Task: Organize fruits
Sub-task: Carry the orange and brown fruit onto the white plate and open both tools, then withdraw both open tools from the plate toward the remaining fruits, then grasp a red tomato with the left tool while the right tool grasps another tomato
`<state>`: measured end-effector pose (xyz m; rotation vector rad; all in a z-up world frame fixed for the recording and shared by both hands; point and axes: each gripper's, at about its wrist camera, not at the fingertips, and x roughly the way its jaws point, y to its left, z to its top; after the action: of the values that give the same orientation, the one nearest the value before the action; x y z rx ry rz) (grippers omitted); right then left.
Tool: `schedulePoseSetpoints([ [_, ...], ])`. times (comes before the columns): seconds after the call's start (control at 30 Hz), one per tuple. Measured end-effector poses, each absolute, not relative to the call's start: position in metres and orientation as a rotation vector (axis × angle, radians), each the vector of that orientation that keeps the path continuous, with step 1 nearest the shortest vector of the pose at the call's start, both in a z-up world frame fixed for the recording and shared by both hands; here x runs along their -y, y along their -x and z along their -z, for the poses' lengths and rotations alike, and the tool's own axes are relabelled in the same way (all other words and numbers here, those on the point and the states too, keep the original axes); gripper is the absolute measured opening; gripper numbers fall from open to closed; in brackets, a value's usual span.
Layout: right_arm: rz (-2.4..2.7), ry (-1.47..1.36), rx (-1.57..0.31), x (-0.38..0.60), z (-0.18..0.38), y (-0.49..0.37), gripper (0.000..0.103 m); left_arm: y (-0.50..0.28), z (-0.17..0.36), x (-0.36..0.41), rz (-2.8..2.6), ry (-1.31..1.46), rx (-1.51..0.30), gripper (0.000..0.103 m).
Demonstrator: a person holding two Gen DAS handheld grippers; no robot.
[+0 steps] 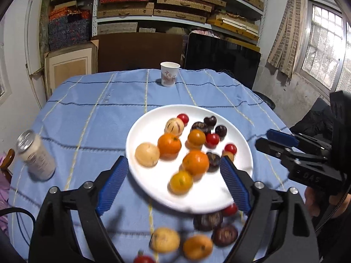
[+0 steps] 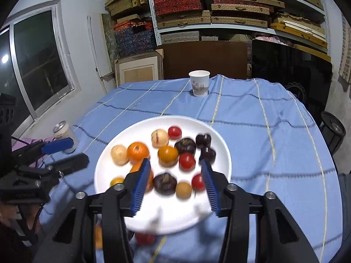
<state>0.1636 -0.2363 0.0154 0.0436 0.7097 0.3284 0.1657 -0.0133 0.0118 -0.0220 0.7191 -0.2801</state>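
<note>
Fruits [image 1: 169, 145] are sitting on the white plate [image 1: 140, 131]; more are lying on the counter [image 1: 87, 114]. Both tools, left [image 1: 174, 176] and right [image 2: 175, 184], are hanging open, holding nothing. Grabbing one fruit gently is probably best.

fruits [image 1: 193, 239] on the cloth near the plate [image 1: 149, 182] are blurred; a tomato [image 1: 143, 259] is cut off by the lower edge

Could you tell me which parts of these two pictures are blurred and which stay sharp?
Left wrist view: the fruit on the cloth nearest the camera is smeared, the paper cup crisp. Right wrist view: the plate smears along its near rim, the shelves stay sharp; both views bow straight lines toward the edges.
</note>
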Motion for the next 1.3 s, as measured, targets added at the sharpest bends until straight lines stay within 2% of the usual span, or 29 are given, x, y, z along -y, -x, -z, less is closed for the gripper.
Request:
schedulePoseSetpoints([
  [0.33,-0.398,-0.110,-0.801,0.227,0.040,-0.066,0.056,-0.077,0.034,-0.020,0.257,-0.036,-0.788,0.085],
  [0.47,-0.391,-0.123,-0.845,0.221,0.063,-0.051,0.056,-0.065,0.060,-0.030,0.198,-0.062,-0.826,0.085],
  [0.6,-0.363,-0.076,-0.807,0.216,0.065,-0.041,0.056,-0.069,0.073,-0.035,0.143,-0.082,-0.831,0.085],
  [0.7,-0.358,-0.067,-0.797,0.215,0.065,-0.038,0.056,-0.080,0.079,-0.036,0.140,-0.068,-0.871,0.073],
  [0.8,-0.354,-0.078,-0.804,0.217,0.066,-0.040,0.056,-0.089,0.083,-0.038,0.144,-0.042,-0.910,0.069],
  [0.9,-0.359,-0.087,-0.806,0.219,0.066,-0.042,0.056,-0.094,0.088,-0.035,0.158,-0.049,-0.939,0.051],
  [1.0,-0.362,-0.090,-0.811,0.219,0.067,-0.042,0.056,-0.091,0.088,-0.029,0.168,-0.073,-0.929,0.028],
  [1.3,-0.370,-0.097,-0.816,0.220,0.068,-0.043,0.056,-0.080,0.079,-0.029,0.204,-0.017,-0.866,0.028],
])
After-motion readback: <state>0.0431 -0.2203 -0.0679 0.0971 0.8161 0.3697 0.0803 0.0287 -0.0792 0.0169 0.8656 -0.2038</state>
